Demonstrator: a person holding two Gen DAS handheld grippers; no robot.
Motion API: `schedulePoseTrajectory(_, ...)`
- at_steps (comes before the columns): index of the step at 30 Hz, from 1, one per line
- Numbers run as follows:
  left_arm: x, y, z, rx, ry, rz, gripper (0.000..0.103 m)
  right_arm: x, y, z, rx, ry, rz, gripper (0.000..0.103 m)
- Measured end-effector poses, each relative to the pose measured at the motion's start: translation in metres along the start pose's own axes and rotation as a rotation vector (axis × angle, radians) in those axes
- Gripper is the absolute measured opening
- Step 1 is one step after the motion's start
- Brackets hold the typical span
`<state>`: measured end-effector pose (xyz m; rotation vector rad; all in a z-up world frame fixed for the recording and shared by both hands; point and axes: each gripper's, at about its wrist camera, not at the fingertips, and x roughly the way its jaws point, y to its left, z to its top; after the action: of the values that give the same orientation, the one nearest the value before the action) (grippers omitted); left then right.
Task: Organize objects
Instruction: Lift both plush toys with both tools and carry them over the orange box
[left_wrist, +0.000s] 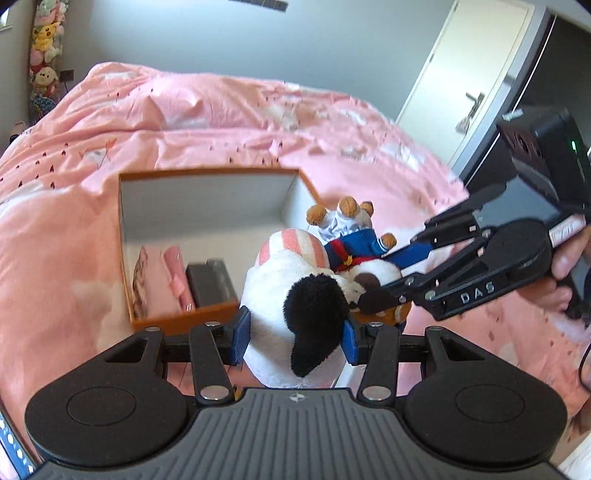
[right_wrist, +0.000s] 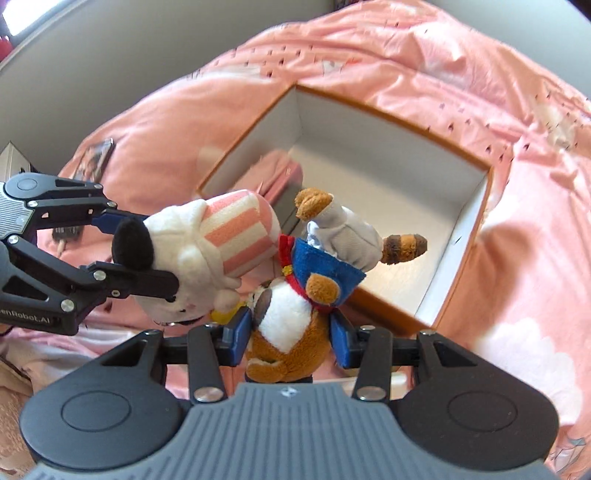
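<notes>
My left gripper is shut on a white plush dog with black ears and a pink-striped hat. It also shows in the right wrist view. My right gripper is shut on a brown raccoon plush in a blue sailor top, also seen in the left wrist view. Both toys hang side by side, touching, above the near edge of an open orange box with white inner walls. Pink items and a dark box lie in its left end.
The box sits on a bed with a rumpled pink duvet. A door stands at the right, and plush toys hang on the far left wall. A small flat item lies on the duvet.
</notes>
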<state>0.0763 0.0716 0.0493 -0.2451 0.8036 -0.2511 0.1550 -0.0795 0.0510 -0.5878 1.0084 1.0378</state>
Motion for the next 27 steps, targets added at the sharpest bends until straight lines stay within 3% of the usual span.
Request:
schedulePoseTrajectory(6, 0.005, 0.010, 0.040, -0.051, -0.111, -0.031, 0.055, -0.028, -0.016, 0.020, 0.007, -0.118, -0.061, 0.047)
schedulePoseTrajectory(13, 0.048, 0.020, 0.063, -0.136, -0.120, -0.086, 0.055, -0.014, -0.048, 0.045, 0.057, -0.170, -0.098, 0.047)
schedulePoseTrajectory(17, 0.087, 0.033, 0.060, -0.202, -0.055, -0.095, 0.055, 0.016, -0.069, 0.050, 0.087, -0.122, -0.129, 0.047)
schedulePoseTrajectory(21, 0.120, 0.047, 0.048, -0.249, 0.027, -0.083, 0.055, 0.055, -0.083, 0.049, 0.090, -0.021, -0.119, 0.047)
schedulePoseTrajectory(27, 0.145, 0.055, 0.033, -0.262, 0.098, -0.040, 0.055, 0.096, -0.089, 0.050, 0.042, 0.084, -0.092, 0.046)
